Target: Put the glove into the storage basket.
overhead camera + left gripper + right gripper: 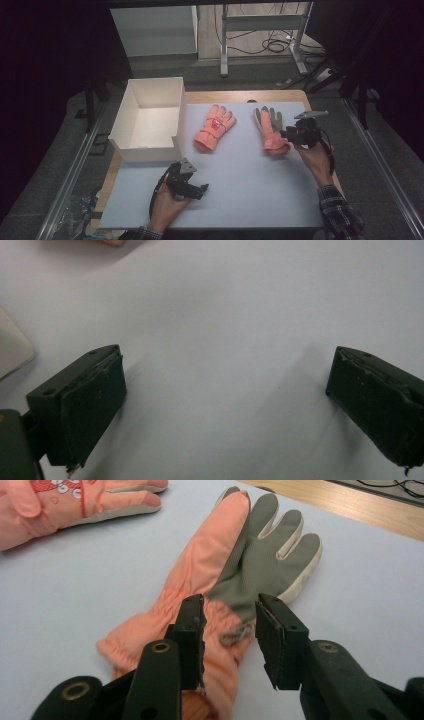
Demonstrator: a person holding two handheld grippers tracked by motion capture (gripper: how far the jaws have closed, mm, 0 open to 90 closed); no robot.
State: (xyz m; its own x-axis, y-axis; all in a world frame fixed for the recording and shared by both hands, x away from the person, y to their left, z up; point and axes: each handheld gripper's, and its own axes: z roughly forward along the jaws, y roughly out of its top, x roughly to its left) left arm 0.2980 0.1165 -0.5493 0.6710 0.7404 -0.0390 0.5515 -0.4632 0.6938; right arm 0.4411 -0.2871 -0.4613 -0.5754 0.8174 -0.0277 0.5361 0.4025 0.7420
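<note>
Lying at the table's (240, 200) ten o'clock, a white box (150, 117); two pink gloves, no readable writing. The right glove (200, 580) sits at two o'clock, wrist between the right gripper's (229, 630) part-closed jaws, grip uncertain. The left gripper (225, 405) gapes, holding nothing.

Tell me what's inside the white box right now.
The white box looks empty: the high view shows bare white floor and inner walls. Its near wall hides a strip of floor just behind it. Both pink gloves, one near the box and one at the right gripper, lie outside on the mat.
</note>
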